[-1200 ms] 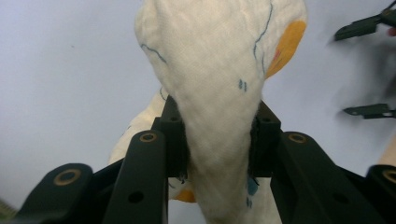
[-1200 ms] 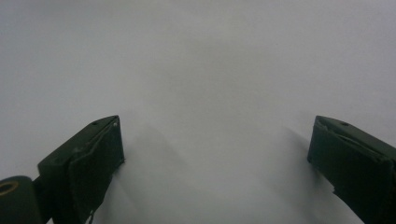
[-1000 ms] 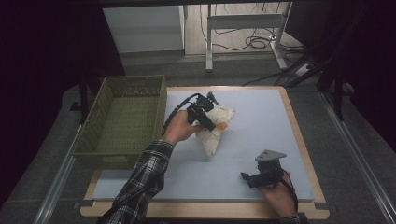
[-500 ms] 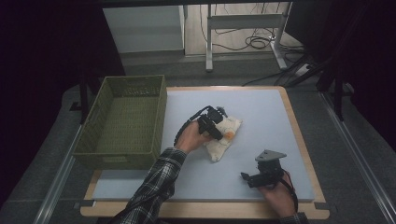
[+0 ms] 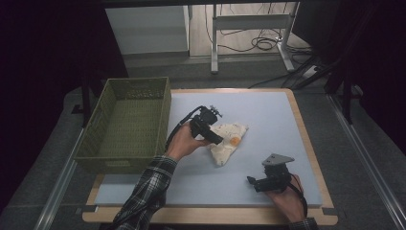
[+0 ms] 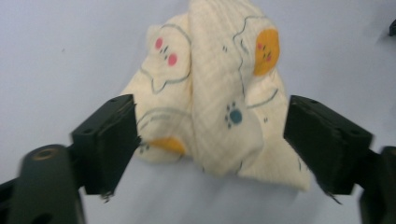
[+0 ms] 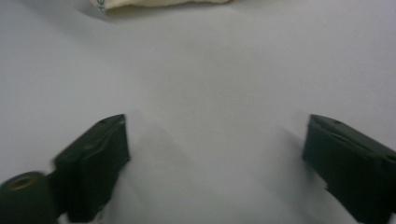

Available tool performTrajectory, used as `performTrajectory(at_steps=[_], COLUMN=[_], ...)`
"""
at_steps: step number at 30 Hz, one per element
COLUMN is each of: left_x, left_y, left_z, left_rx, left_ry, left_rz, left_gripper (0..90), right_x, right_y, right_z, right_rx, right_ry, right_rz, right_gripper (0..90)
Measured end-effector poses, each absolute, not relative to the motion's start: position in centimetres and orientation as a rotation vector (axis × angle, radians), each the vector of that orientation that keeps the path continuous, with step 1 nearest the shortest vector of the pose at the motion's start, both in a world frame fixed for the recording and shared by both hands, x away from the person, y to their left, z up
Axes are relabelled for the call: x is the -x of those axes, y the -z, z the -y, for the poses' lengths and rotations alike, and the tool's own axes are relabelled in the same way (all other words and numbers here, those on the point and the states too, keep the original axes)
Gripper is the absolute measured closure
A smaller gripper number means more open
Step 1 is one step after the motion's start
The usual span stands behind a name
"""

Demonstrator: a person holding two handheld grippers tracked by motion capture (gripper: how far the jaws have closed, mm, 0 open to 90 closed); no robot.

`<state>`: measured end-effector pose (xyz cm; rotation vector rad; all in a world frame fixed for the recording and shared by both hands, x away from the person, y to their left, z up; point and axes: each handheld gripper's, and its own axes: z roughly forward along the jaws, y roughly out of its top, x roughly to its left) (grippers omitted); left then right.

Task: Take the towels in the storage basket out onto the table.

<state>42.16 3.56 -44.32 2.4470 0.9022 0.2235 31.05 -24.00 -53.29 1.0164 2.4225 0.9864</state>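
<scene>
A cream cloth (image 5: 230, 140) printed with cartoon animals lies crumpled on the blue-grey table mat (image 5: 268, 112), near its middle. My left gripper (image 5: 218, 138) is at the cloth's left edge, angled down at it. In the left gripper view its jaws have just been opening and stand wide on either side of the cloth (image 6: 215, 88) without pressing on it. My right gripper (image 5: 251, 181) rests low near the front right of the mat. Its jaws have just been closing a little but stay open (image 7: 215, 158) over bare mat, with the cloth's edge (image 7: 159, 3) farther ahead.
A green woven basket (image 5: 136, 81) stands along the mat's left side. The mat's wooden border (image 5: 301, 129) runs down the right. Beyond the table's far edge are desk legs and cables (image 5: 258, 43) on the floor.
The left hand carried the cloth a little to the right and down onto the mat, and its jaws opened off it. The right hand stayed where it was.
</scene>
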Motion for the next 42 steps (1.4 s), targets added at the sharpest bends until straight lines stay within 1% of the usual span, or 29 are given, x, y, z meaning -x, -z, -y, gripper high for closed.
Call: performTrajectory(at_steps=[1,2,3,4,5,6,7,8,9,10,11,12,13,14,17,19,20,21,22,23,24,25,26,27,30,37,40,41,42], left_x=[-42.2,-41.6,-41.6,-41.0,-41.0,-40.4,-40.4,-39.9,-39.9,-39.3,-39.3,-38.7,-38.7,-38.5,-37.7,-37.3,-37.1,-36.9,-36.7,-36.6,-36.3,-36.3,-36.3,-36.2,-36.2,-36.4,-36.7,-36.7,-36.9], left_y=[44.3,44.3,44.3,44.5,44.5,44.8,44.8,45.1,45.1,45.4,45.4,45.6,45.6,45.7,46.2,46.4,46.6,46.8,47.0,47.3,47.6,47.6,47.9,48.0,48.5,49.9,50.4,50.4,50.6], left_z=[-3.6,-4.2,-4.2,-4.8,-4.8,-5.3,-5.3,-5.6,-5.6,-5.9,-5.9,-6.2,-6.2,-6.3,-6.6,-6.7,-6.7,-6.7,-6.7,-6.7,-6.6,-6.6,-6.6,-6.5,-6.6,-6.2,-5.8,-5.8,-5.7], left_rx=[-2.447,-2.439,-2.439,-2.435,-2.435,-2.412,-2.412,-2.399,-2.399,-2.386,-2.386,-2.379,-2.379,-2.372,-2.348,-2.341,-2.338,-2.343,-2.336,-2.337,-2.342,-2.342,-2.345,-2.347,-2.341,-2.342,-2.336,-2.336,-2.334], left_ry=[-0.224,-0.212,-0.212,-0.209,-0.209,-0.196,-0.196,-0.176,-0.176,-0.163,-0.163,-0.162,-0.162,-0.155,-0.125,-0.112,-0.102,-0.096,-0.089,-0.086,-0.102,-0.102,-0.114,-0.124,-0.133,-0.131,-0.135,-0.135,-0.145], left_rz=[-0.902,-0.902,-0.902,-0.893,-0.893,-0.898,-0.898,-0.911,-0.911,-0.930,-0.930,-0.934,-0.934,-0.940,-0.943,-0.944,-0.944,-0.940,-0.944,-0.939,-0.936,-0.936,-0.934,-0.936,-0.930,-0.916,-0.910,-0.910,-0.914], left_gripper=[22.5,24.4,27.9,30.2,32.5,36.8,38.9,40.9,44.3,46.1,48.1,50.9,51.3,52.5,53.7,51.1,51.1,48.6,47.0,45.8,43.6,43.5,43.5,43.5,43.6,45.4,45.5,45.5,45.5], right_x=[-31.0,-31.0,-31.0,-31.2,-31.2,-31.3,-31.3,-31.6,-31.6,-32.1,-32.1,-32.6,-32.6,-33.1,-33.6,-34.1,-34.4,-34.8,-35.2,-35.6,-35.7,-35.7,-35.8,-35.8,-35.5,-34.1,-34.4,-34.4,-34.7], right_y=[53.3,52.9,52.9,52.7,52.7,52.5,52.5,52.2,52.2,51.9,51.9,51.6,51.6,51.3,51.1,51.2,51.4,51.6,52.1,52.5,52.7,52.7,52.6,52.4,51.3,48.5,48.3,48.3,48.8], right_z=[24.0,24.0,24.0,23.6,23.6,22.7,22.7,21.5,21.5,20.3,20.3,19.0,19.0,17.6,16.0,15.0,14.4,14.0,13.5,13.2,13.2,13.2,13.4,13.7,15.0,21.5,25.0,25.0,26.5], right_rx=[-1.016,-0.997,-0.997,-0.994,-0.994,-0.973,-0.973,-0.925,-0.925,-0.886,-0.886,-0.862,-0.862,-0.817,-0.781,-0.765,-0.755,-0.754,-0.747,-0.742,-0.721,-0.721,-0.723,-0.726,-0.735,-0.823,-0.919,-0.919,-0.978], right_ry=[-0.986,-1.007,-1.007,-1.055,-1.055,-1.094,-1.094,-1.113,-1.113,-1.142,-1.142,-1.170,-1.170,-1.185,-1.169,-1.149,-1.133,-1.110,-1.081,-1.048,-1.048,-1.048,-1.033,-1.037,-1.045,-1.058,-1.049,-1.049,-1.029], right_rz=[-2.423,-2.430,-2.430,-2.475,-2.475,-2.511,-2.511,-2.543,-2.543,-2.573,-2.573,-2.591,-2.591,-2.606,-2.605,-2.609,-2.611,-2.613,-2.621,-2.630,-2.587,-2.587,-2.586,-2.585,-2.568,-2.473,-2.433,-2.433,-2.434], right_gripper=[11.6,27.3,27.3,32.7,32.7,39.0,39.0,44.8,44.8,50.5,50.5,55.3,55.3,57.0,57.2,56.4,52.9,50.2,50.4,53.6,72.0,72.0,80.3,83.4,84.6,84.5,83.9,83.9,82.6])
